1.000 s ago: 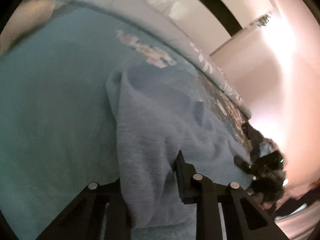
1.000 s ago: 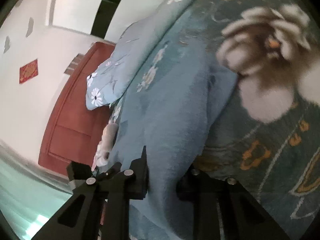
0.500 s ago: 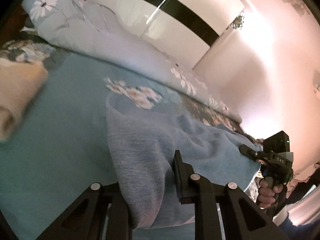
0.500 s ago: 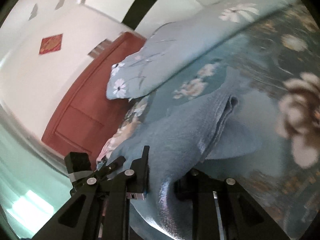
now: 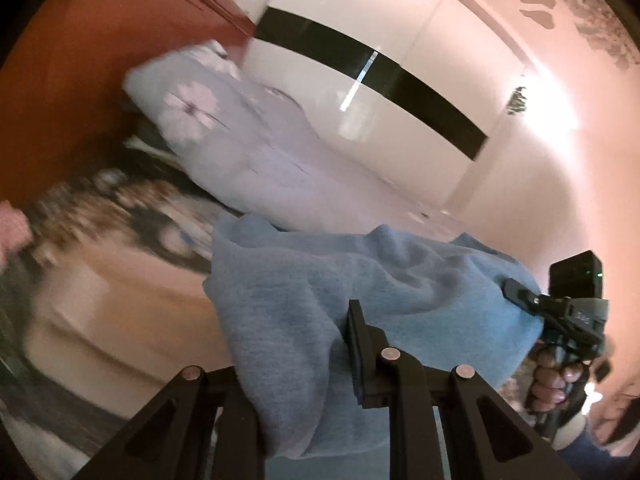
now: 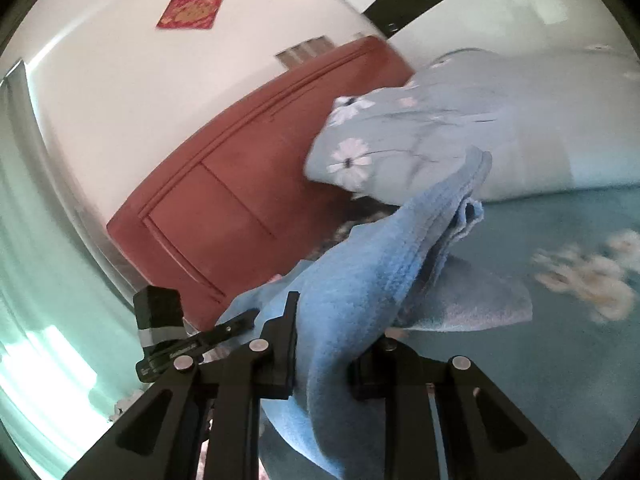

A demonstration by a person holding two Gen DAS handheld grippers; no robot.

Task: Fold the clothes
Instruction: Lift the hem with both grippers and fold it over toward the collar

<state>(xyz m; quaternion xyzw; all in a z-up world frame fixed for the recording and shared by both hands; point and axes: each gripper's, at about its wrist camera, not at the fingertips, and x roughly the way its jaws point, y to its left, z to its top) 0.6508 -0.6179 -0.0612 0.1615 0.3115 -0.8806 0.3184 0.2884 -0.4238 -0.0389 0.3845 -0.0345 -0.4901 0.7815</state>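
A light blue fleecy garment (image 5: 320,292) hangs stretched between both grippers, lifted above the bed. My left gripper (image 5: 296,360) is shut on one edge of it; cloth drapes over the left finger and hides it. My right gripper (image 6: 324,340) is shut on the opposite edge of the garment (image 6: 372,272), whose folded far end points up toward the pillow. The right gripper (image 5: 560,312) with a hand on its handle shows at the right of the left wrist view. The left gripper (image 6: 192,344) appears at lower left of the right wrist view.
A floral blue pillow (image 6: 440,128) leans against a red-brown headboard (image 6: 224,196). The teal flowered bedspread (image 6: 560,320) lies below. A blurred beige and dark patterned cloth (image 5: 100,272) sits at left. White wardrobe with a black band (image 5: 380,72) stands behind.
Both grippers have risen and tilted up with the garment, lifting it off the bedspread. Headboard and walls now fill more of both views.
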